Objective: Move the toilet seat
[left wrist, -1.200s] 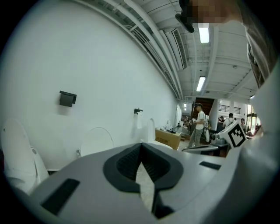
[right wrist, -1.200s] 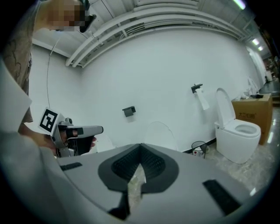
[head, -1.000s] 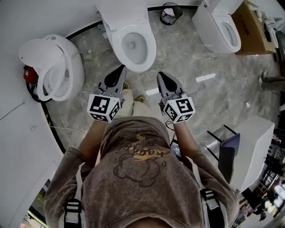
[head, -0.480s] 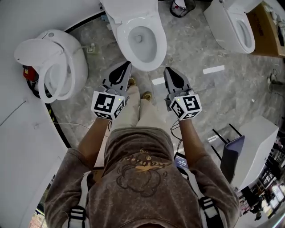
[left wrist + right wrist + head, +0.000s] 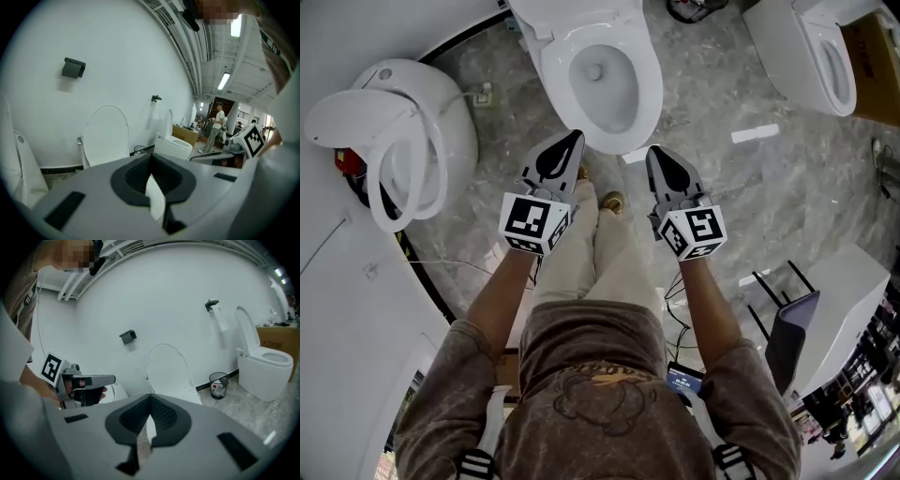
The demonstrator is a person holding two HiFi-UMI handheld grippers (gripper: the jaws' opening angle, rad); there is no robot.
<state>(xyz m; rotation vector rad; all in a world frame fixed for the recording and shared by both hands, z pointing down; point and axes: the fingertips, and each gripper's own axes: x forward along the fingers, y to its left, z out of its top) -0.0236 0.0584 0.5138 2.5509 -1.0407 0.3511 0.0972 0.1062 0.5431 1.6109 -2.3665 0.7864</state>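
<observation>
Standing before three white toilets on a grey marbled floor (image 5: 722,197), a person holds a gripper in each hand, both aimed at the middle toilet (image 5: 551,70). The left gripper (image 5: 573,141) and the right gripper (image 5: 657,155) hang side by side above the person's pale trousers (image 5: 581,258) and shoes (image 5: 612,202). From the head view their tips lie just short of the bowl's front edge and touch nothing.

Each gripper has its jaws pressed together with nothing between them. The gripper views show the dark pads (image 5: 135,176) meeting at the tip, with only a sliver of white toilet visible past them.

The toilet seat (image 5: 650,94) looks to be the broad white ring lying on the bowl of the middle toilet, straight ahead of both grippers, though white on white makes that hard to confirm. Behind it the lid (image 5: 166,365) stands upright against the wall.

To the left, a second toilet (image 5: 457,122) has its ring and lid tipped up. To the right, a third toilet (image 5: 802,52) stands beside a cardboard box (image 5: 874,56). A wire waste bin (image 5: 217,384) sits at the foot of the wall between the middle and right toilets, and a short white strip (image 5: 755,133) lies on the floor near the right gripper. A black holder (image 5: 127,336) is fixed to the wall, and a bystander (image 5: 216,123) stands well off in the background.
</observation>
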